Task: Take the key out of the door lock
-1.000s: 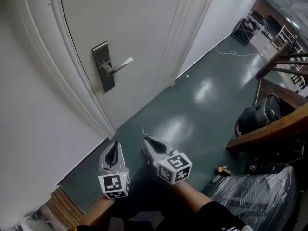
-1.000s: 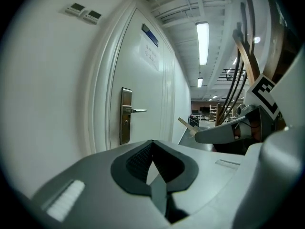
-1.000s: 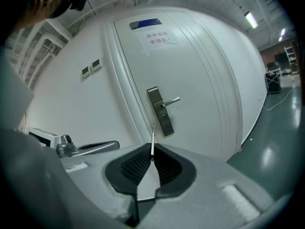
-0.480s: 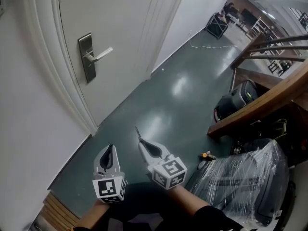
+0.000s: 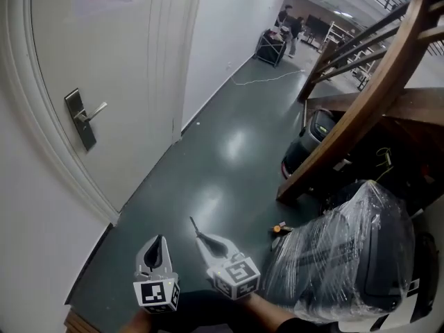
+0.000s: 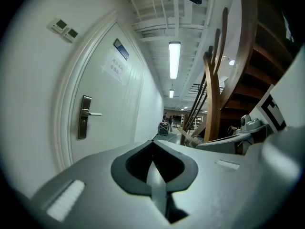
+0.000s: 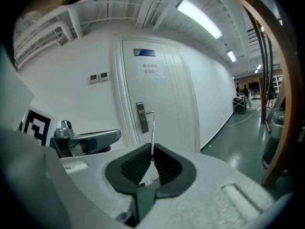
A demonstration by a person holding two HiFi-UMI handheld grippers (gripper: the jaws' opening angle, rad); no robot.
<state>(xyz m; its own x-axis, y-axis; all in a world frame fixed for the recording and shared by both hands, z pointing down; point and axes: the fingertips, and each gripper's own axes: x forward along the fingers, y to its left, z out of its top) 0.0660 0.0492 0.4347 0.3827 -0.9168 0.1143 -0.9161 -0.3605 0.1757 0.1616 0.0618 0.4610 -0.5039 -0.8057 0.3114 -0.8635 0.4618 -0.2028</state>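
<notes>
Hallway: green floor (image 5: pixel 229 165), white door (image 5: pixel 118 61) at left, its lock plate (image 5: pixel 81 118) well apart from both grippers.
Right side: wooden staircase (image 5: pixel 361 109), plastic-wrapped bundle (image 5: pixel 340 255).
Right gripper (image 7: pixel 151 157): clenched on key (image 7: pixel 152 132), blade poking past tips.
Left gripper (image 6: pixel 152 144): pressed together, empty.

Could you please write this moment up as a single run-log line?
left gripper: shut, empty | right gripper: shut on key | door lock: apart from both grippers
</notes>
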